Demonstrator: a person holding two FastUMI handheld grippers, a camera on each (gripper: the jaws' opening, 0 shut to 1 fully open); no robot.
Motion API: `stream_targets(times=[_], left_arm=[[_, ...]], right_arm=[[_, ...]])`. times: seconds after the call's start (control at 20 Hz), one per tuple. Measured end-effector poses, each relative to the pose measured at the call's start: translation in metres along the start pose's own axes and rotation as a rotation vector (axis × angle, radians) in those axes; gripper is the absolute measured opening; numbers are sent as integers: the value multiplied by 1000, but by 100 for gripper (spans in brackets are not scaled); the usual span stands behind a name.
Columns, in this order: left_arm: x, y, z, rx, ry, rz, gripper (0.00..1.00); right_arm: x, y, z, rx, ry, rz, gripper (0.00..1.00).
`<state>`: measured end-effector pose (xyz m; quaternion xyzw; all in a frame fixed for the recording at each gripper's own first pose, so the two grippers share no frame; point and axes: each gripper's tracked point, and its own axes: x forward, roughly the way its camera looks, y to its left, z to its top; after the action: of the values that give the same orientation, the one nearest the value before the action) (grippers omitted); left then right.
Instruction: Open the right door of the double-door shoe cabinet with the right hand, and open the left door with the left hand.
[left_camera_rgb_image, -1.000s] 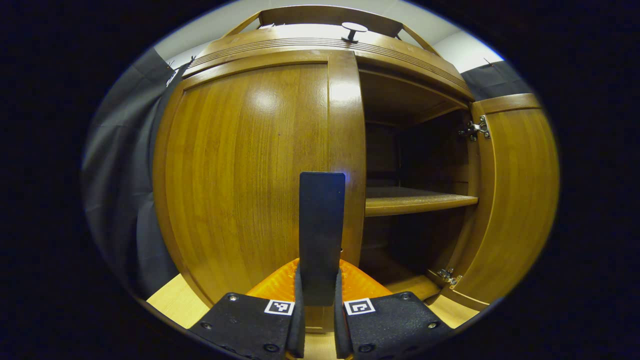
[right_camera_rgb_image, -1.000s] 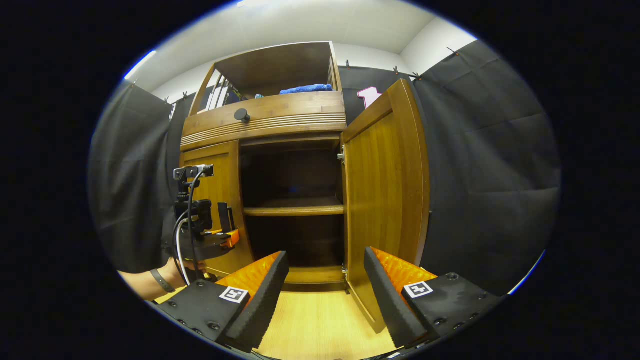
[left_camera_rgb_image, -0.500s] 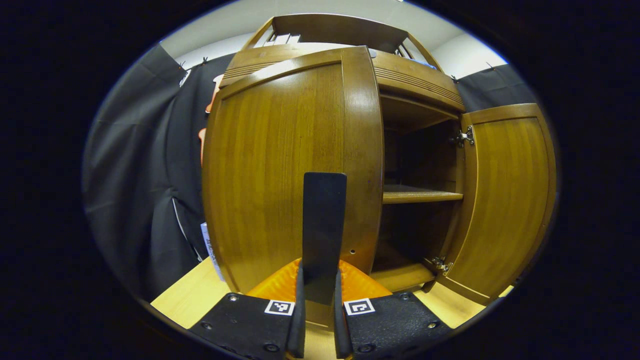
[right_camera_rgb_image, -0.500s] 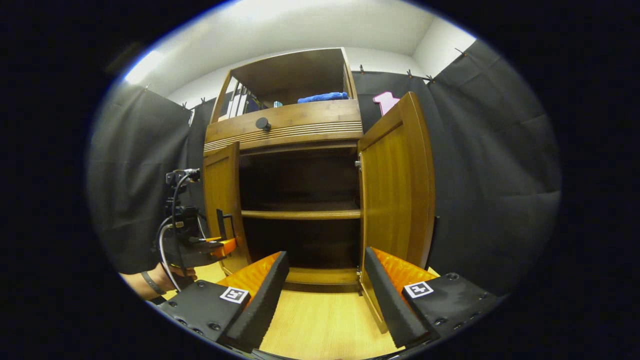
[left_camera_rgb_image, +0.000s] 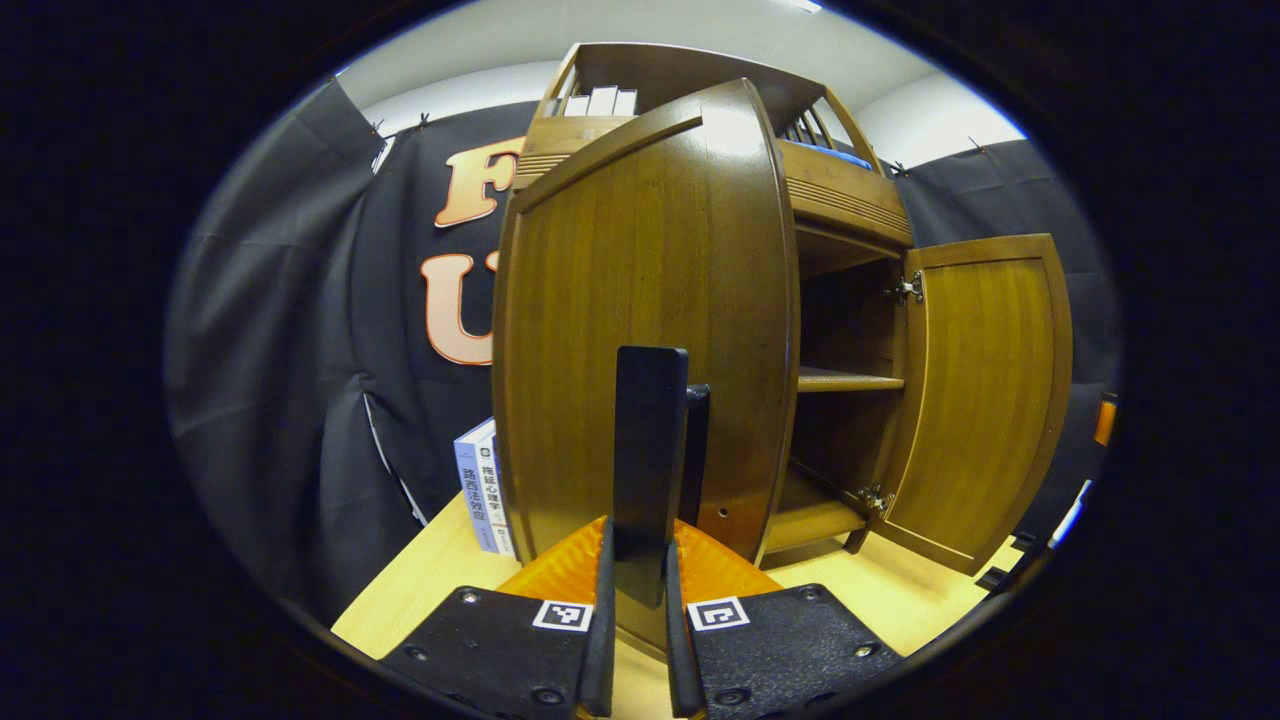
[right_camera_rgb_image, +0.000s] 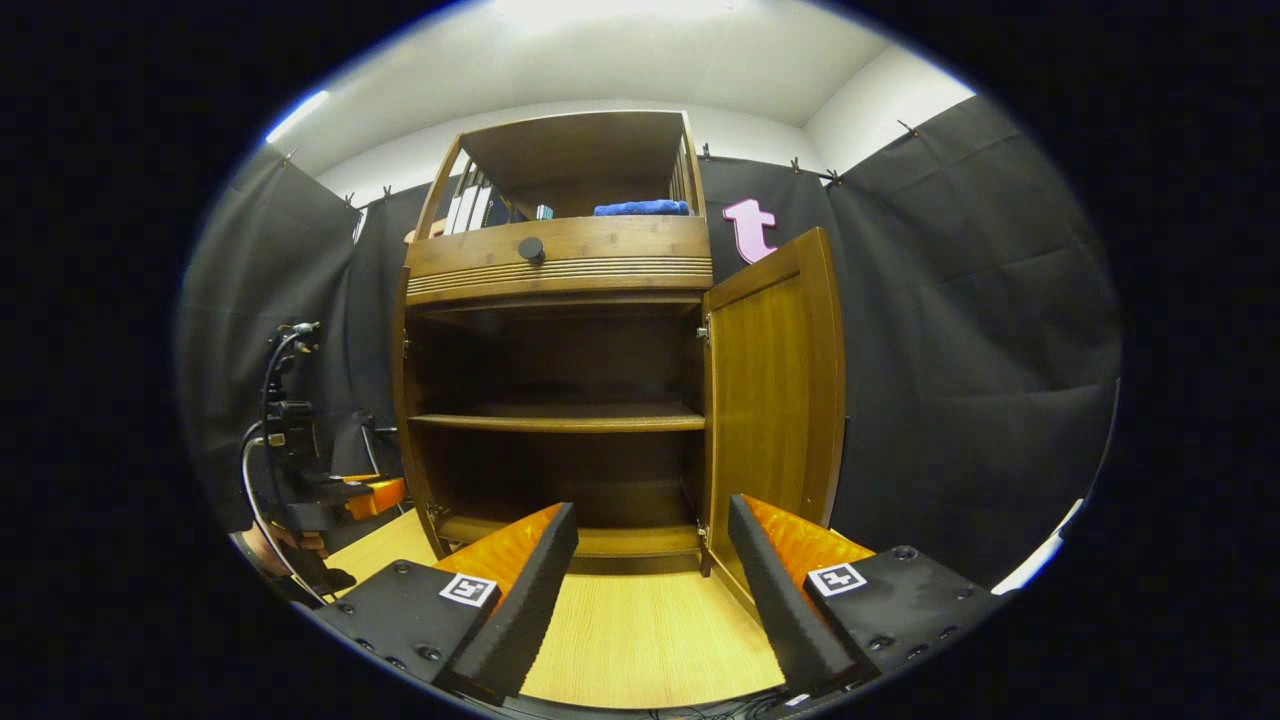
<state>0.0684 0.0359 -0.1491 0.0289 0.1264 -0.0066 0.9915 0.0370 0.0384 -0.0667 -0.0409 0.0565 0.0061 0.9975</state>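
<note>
Both fingers of the left gripper (left_camera_rgb_image: 636, 560) are squeezed tight on the black handle (left_camera_rgb_image: 651, 450) of the left door (left_camera_rgb_image: 620, 330) in the left gripper view. That door is swung out from the shoe cabinet (left_camera_rgb_image: 850, 215). The right door (left_camera_rgb_image: 985, 400) stands open too. Some books (left_camera_rgb_image: 482, 487) stand on the floor by the cabinet's left side.

In the right gripper view, the right gripper (right_camera_rgb_image: 650, 590) has its jaws wide apart, holding nothing. The right door (right_camera_rgb_image: 770, 390) is open, and the shelf (right_camera_rgb_image: 560, 420) inside shows.

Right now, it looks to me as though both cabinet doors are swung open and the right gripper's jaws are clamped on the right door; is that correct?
Not quite: in the right gripper view the right gripper has its jaws spread open and holds nothing, with the right door apart from it. Both doors are indeed open, the left door too.
</note>
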Motion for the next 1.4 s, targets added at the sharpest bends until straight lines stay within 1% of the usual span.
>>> stream_targets(times=[0.15, 0.2, 0.25, 0.3, 0.35, 0.4, 0.45, 0.5, 0.55, 0.6, 0.7, 0.75, 0.8, 0.85, 0.95, 1.0, 1.1, 1.15, 1.3, 1.35, 1.4], left_arm=[[-16, 27, 1, 15, -16, 1, 17], [-18, 33, -1, 19, -10, -8, 15], [-19, 39, -2, 15, 1, -20, 17], [-21, 45, -3, 9, 7, -35, 12], [-25, 50, -3, 12, 7, -50, 11], [-26, 53, -2, 28, 1, -67, 12], [-28, 59, -1, 42, -10, -80, 12], [-30, 65, -2, 46, -21, -87, 12], [-32, 73, -1, 40, -29, -90, 14], [-32, 81, -1, 30, -34, -91, 12], [-34, 96, -1, 21, -46, -105, 14], [-34, 104, -2, 27, -43, -105, 10], [-33, 113, -3, 34, -37, -106, 12], [-31, 118, -3, 31, -33, -122, 12], [-30, 117, -3, 25, -23, -173, 9], [-29, 117, -3, 38, -24, -197, 7], [-30, 119, -3, 53, -28, -234, 9], [-32, 122, -3, 62, -28, -239, 11], [-34, 134, -3, 60, -33, -225, 11], [-34, 136, -4, 62, -36, -220, 11], [-35, 139, -3, 74, -44, -220, 11]], right_arm=[[-3, 11, -4, -4, -3, -12, 98], [-5, 13, -7, 0, -2, -16, 89], [-5, 15, -9, 5, -5, -16, 97], [-3, 17, -10, 7, -6, -17, 97], [0, 17, -12, 9, -4, -21, 97], [2, 16, -14, 14, -1, -27, 97], [4, 16, -16, 20, 1, -34, 89], [5, 15, -17, 27, -1, -40, 97], [5, 15, -18, 31, -1, -43, 97], [4, 17, -19, 32, -4, -45, 97], [6, 18, -21, 26, -3, -48, 97], [6, 19, -22, 21, -2, -48, 97], [6, 22, -23, 17, 1, -47, 97], [6, 24, -24, 12, 3, -44, 97], [6, 29, -27, 4, 7, -41, 97], [10, 31, -27, 5, 9, -38, 97], [13, 34, -28, 10, 13, -32, 97], [14, 34, -28, 10, 15, -32, 97], [15, 32, -26, 3, 13, -37, 97], [16, 32, -26, 1, 13, -38, 89], [17, 31, -26, 0, 12, -39, 89]])
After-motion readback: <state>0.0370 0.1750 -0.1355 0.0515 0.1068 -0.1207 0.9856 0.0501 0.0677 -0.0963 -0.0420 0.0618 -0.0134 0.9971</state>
